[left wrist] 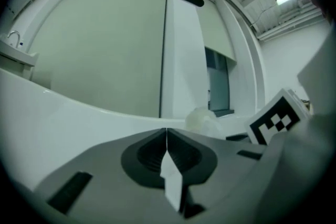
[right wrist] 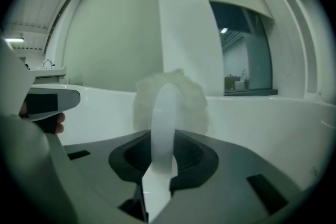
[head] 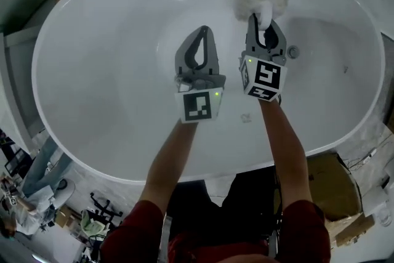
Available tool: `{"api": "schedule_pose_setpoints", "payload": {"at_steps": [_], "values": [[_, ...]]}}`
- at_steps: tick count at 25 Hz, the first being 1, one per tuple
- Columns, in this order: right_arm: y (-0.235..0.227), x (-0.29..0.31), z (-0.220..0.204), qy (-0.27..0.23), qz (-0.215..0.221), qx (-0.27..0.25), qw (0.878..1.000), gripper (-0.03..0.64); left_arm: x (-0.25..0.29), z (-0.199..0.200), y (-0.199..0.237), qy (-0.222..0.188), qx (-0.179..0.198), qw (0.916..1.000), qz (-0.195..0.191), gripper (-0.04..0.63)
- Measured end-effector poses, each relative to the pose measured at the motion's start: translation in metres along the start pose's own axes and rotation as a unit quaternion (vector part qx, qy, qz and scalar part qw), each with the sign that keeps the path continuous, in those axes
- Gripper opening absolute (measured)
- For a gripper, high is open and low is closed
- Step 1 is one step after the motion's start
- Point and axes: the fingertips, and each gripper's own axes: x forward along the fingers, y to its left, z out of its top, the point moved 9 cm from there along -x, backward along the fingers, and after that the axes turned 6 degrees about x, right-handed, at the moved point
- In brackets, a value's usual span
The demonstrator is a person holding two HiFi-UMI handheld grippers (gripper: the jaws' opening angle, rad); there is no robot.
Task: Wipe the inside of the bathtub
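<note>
A white oval bathtub [head: 92,71] fills the head view. My right gripper [head: 263,26] is shut on the white handle [right wrist: 164,128] of a fluffy white duster [head: 261,0], whose head rests against the far inner wall of the tub. In the right gripper view the duster head [right wrist: 170,99] rises just past the jaws. My left gripper [head: 200,34] hangs over the middle of the tub, jaws shut with nothing between them [left wrist: 167,136]. The duster [left wrist: 202,119] shows to the right in the left gripper view.
A metal drain [head: 293,52] sits in the tub floor right of my right gripper. A cardboard box [head: 335,188] stands outside the tub at the lower right. Equipment [head: 37,194] crowds the floor at the lower left.
</note>
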Motion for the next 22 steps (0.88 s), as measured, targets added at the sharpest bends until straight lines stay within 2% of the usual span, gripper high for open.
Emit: {"api": "schedule_pose_setpoints", "payload": {"at_steps": [5, 10, 14, 16, 20, 22], "values": [[-0.123, -0.061, 0.009, -0.005, -0.053, -0.001, 0.999, 0.094, 0.022, 0.024, -0.115, -0.017, 0.007, 0.9991, -0.038, 0.017], [-0.239, -0.09, 0.02, 0.001, -0.102, 0.007, 0.995, 0.094, 0.051, 0.042, -0.217, -0.019, 0.011, 0.9972, -0.071, 0.017], [-0.334, -0.113, 0.005, -0.006, -0.142, 0.009, 0.99, 0.094, 0.052, 0.036, -0.306, -0.025, 0.02, 0.9953, -0.092, 0.017], [-0.347, -0.107, -0.002, -0.001, -0.15, 0.014, 0.989, 0.094, 0.05, 0.031, -0.316, -0.021, 0.022, 0.9954, -0.091, 0.017], [-0.334, -0.066, 0.039, 0.003, -0.148, 0.015, 0.989, 0.094, 0.062, 0.06, -0.288, -0.02, 0.025, 0.9959, -0.084, 0.017], [-0.328, -0.039, 0.043, 0.01, -0.145, 0.015, 0.989, 0.095, 0.079, 0.059, -0.275, -0.014, 0.03, 0.9958, -0.085, 0.017]]}}
